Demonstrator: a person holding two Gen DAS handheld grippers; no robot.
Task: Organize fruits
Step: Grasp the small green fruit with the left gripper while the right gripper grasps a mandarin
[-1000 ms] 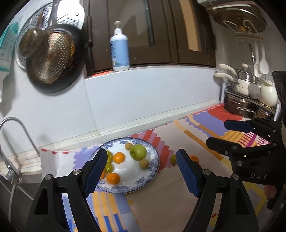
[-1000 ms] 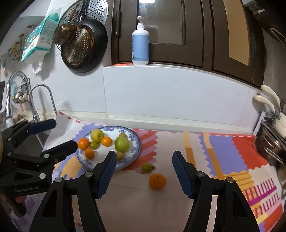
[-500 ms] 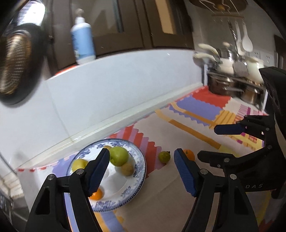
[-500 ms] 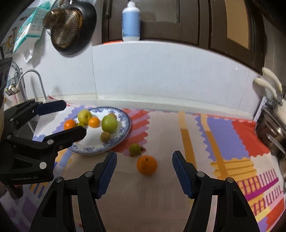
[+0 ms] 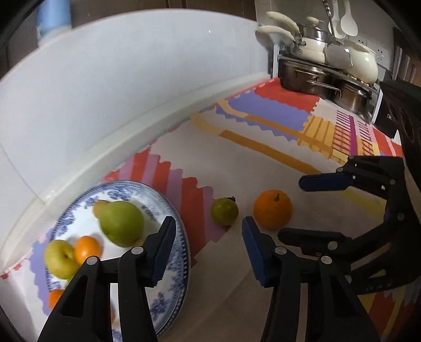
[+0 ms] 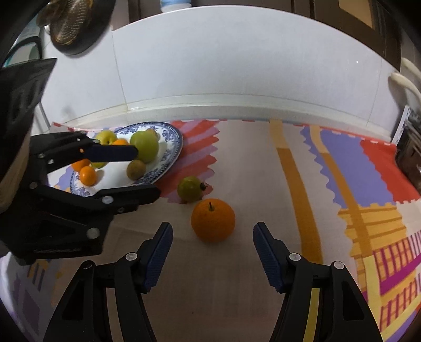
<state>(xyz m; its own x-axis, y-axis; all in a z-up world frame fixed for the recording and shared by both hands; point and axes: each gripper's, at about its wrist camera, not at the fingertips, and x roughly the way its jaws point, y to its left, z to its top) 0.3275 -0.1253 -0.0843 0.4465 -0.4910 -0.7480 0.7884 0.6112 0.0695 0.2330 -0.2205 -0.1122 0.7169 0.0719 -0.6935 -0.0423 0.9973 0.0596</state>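
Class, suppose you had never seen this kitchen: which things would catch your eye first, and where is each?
A bright orange sits on the patterned mat, just ahead of the open right gripper. A small green fruit lies just behind it, and left of that stands a blue-and-white plate heaped with fruit.

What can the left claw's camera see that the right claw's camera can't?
Only the left camera shows the pot rack with steel pots and hanging white spoons. Only the right camera shows the strainer pan hanging on the wall. Both show the blue plate of fruit, the small green fruit and the big orange on the mat, and both open claws: left, right.
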